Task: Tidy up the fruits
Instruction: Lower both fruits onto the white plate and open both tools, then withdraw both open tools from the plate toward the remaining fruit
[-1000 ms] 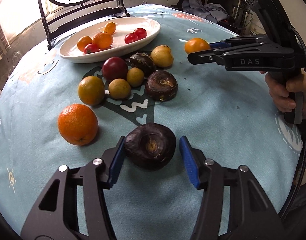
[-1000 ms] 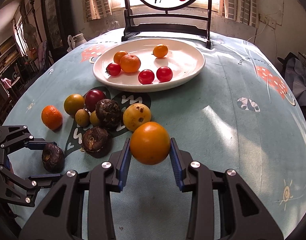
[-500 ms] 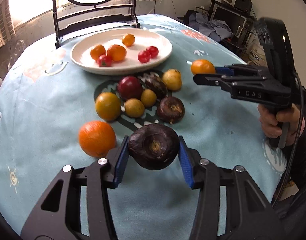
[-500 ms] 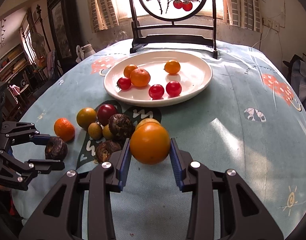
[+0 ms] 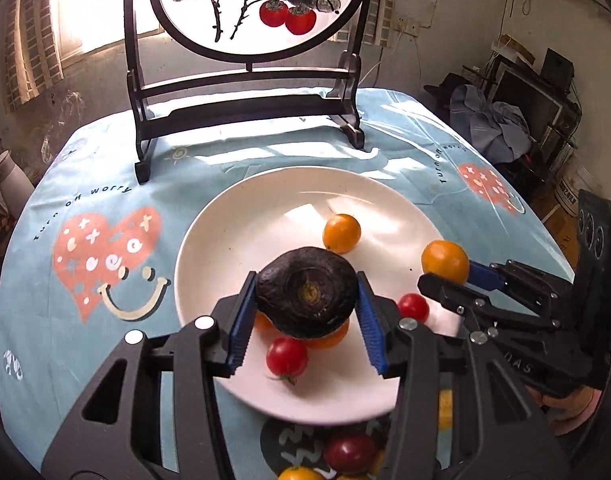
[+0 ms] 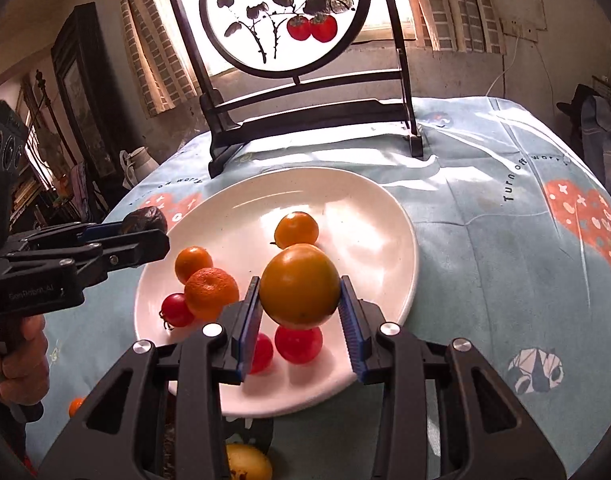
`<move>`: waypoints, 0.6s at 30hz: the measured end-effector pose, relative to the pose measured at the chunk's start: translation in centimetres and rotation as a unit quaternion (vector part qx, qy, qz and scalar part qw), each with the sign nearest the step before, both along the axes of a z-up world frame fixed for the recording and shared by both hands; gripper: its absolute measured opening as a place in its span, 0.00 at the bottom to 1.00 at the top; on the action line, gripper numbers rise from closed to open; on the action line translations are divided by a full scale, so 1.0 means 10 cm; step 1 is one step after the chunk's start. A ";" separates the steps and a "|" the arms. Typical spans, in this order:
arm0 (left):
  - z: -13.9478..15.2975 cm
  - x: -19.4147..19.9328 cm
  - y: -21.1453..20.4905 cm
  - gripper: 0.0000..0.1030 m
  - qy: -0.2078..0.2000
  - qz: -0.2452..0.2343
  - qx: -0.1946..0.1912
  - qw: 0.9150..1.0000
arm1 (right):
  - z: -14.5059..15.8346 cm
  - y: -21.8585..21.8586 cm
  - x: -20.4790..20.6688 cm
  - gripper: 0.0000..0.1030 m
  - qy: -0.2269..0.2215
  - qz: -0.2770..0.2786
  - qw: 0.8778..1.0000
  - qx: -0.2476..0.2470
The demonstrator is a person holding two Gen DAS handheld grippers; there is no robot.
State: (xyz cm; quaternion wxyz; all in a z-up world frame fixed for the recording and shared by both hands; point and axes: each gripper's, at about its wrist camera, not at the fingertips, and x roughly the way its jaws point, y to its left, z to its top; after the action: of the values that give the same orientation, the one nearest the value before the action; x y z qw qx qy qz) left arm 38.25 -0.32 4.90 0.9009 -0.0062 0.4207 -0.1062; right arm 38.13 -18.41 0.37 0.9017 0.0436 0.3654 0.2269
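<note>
Both claws loaded, both over the plate (image 5: 209, 240). My left claw (image 5: 305, 320) is clamped on a dark wrinkled fruit (image 5: 305, 296), pads pressed to both its sides, held above the plate's 6 o'clock part. From the right wrist view it sits near the plate's 9 o'clock rim. My right claw (image 6: 301, 320) grips an orange fruit (image 6: 299, 286) the same way, hanging above the plate's 6 o'clock area, just over two red tomatoes (image 6: 298, 344).

Done so far, as I judge it: five small fruits plus a mandarin already lie on the plate. In the right wrist view there is a small orange one (image 6: 296, 230) near centre, another orange one (image 6: 192, 264) at 9 o'clock touching the mandarin (image 6: 211, 292), and a tomato (image 6: 177, 310) just beside that.

In hand: the two carried fruits are not yet released. I can't tell how high they are above the plate. Next I'd need bare spots; the 12 to 3 o'clock part of the plate looks free.

Left: more fruit on the counter (image 5: 85, 352) below the plate's near rim. The left wrist view shows a dark red one (image 5: 349, 452) and a yellow-orange one (image 5: 301, 474) at the bottom edge; the right wrist view shows a yellow one (image 6: 247, 462) and a small orange bit (image 6: 75, 406) at 8 o'clock. My claws hide some, so no full count. Roughly midway, I'd say.
</note>
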 end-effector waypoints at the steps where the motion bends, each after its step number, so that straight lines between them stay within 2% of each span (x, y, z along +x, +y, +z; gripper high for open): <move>1: -0.05 0.12 -0.03 0.47 0.008 0.002 0.010 1.000 | -0.04 0.02 0.06 0.37 0.006 0.000 1.000 -0.005; 4: -0.20 0.40 -0.11 0.47 0.035 0.009 0.031 0.999 | -0.13 0.03 0.18 0.37 0.017 0.003 1.000 -0.006; 8: -0.33 0.60 -0.15 0.47 0.058 0.012 0.038 0.997 | -0.17 0.08 0.25 0.37 0.025 0.014 0.999 -0.015; 10: -0.32 0.60 -0.12 0.58 0.056 0.022 0.044 0.997 | -0.16 0.10 0.26 0.44 0.027 0.018 0.999 -0.019; 11: -0.28 0.57 -0.10 0.75 0.048 0.032 0.044 0.997 | -0.13 0.09 0.24 0.44 0.023 0.018 0.999 -0.017; 12: -0.22 0.51 -0.06 0.82 0.034 0.042 0.041 0.998 | -0.09 0.08 0.21 0.44 0.019 0.018 1.000 -0.013; 18: 0.08 -0.04 0.24 0.92 0.002 0.073 0.018 0.997 | 0.11 -0.03 -0.06 0.44 0.004 0.018 1.000 0.011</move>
State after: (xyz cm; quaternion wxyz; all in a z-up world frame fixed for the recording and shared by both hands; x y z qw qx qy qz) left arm 37.86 2.11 5.65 0.9054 -0.0207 0.4229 -0.0329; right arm 37.50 -18.70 1.50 0.8953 0.0475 0.3676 0.2469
